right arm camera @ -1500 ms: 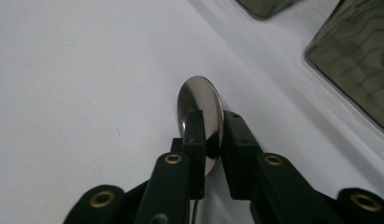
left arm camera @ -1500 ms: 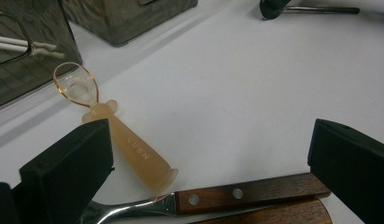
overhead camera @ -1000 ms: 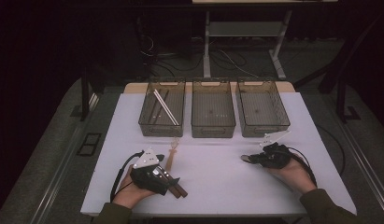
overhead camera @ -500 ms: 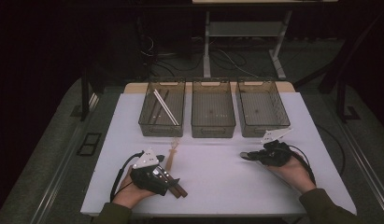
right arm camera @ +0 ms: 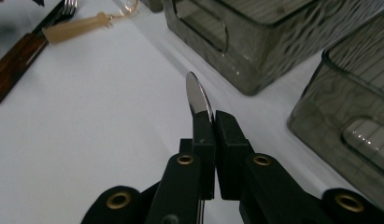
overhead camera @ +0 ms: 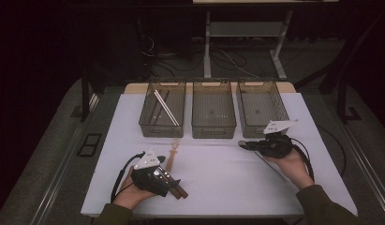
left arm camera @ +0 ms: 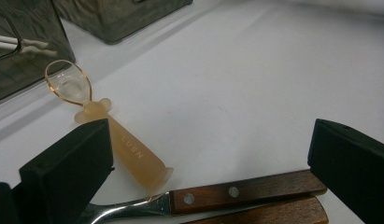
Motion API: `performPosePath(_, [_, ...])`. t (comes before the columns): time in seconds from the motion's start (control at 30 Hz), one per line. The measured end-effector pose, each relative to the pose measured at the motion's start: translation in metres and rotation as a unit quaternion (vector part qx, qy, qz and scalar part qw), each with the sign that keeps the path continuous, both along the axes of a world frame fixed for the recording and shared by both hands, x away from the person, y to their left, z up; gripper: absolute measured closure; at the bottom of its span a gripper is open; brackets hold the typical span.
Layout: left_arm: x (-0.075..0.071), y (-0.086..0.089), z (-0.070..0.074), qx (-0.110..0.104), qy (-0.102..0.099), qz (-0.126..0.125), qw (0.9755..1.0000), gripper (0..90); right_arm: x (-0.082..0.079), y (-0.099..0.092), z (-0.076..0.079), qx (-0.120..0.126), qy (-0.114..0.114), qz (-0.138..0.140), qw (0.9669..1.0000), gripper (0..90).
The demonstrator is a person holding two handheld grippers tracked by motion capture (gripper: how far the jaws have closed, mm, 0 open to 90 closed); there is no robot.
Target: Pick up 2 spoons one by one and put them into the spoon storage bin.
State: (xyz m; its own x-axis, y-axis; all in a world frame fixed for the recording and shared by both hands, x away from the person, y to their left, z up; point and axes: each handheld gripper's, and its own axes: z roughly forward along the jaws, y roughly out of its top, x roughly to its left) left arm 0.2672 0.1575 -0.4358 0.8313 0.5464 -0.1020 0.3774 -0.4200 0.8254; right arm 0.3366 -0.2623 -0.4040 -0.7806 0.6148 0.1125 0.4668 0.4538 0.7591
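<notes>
The right gripper (right arm camera: 209, 122) has its jaws clamped on a thin metal blade (right arm camera: 197, 95), probably a knife, whose rounded tip sticks out past the pads. In the high view this gripper (overhead camera: 248, 146) hangs near the right edge of the table (overhead camera: 227, 178), just in front of the right of 3 grey bins (overhead camera: 262, 107).

The left gripper (overhead camera: 173, 183) rests near the front edge, left of the middle, with its jaws spread wide and pressing on nothing. Between them lie 2 wooden-handled pieces of cutlery (left arm camera: 248, 189), 1 with a silvery neck, and a translucent amber spoon (left arm camera: 110, 135) just beyond, its bowl toward the bins.

The left bin (overhead camera: 148, 123) holds white and dark sticks (overhead camera: 166, 107); the middle bin (overhead camera: 213, 126) stands between the other 2.
</notes>
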Motion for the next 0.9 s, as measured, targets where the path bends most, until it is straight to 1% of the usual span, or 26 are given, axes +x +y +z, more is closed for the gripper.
performPosePath(0.23, [0.0,0.0,0.0,-0.002,0.001,0.001,1.0,0.0,0.007,0.007,0.008,0.022,-0.01,-0.007,0.9997,87.6])
performPosePath(0.43, [0.0,0.0,0.0,-0.005,0.001,0.0,1.0,0.0,0.015,0.016,0.017,0.034,-0.024,-0.013,0.9991,87.6])
performPosePath(0.67, [0.0,0.0,0.0,-0.004,0.0,0.001,1.0,0.0,0.029,0.03,0.032,0.056,-0.044,-0.02,0.9973,87.6])
performPosePath(0.83, [0.0,0.0,0.001,-0.005,0.0,0.0,1.0,0.0,0.04,0.04,0.042,0.064,-0.052,-0.027,0.9962,87.6])
performPosePath(0.9, [0.0,0.0,0.001,-0.004,-0.001,0.0,1.0,0.0,0.046,0.042,0.045,0.074,-0.053,-0.03,0.9954,87.6])
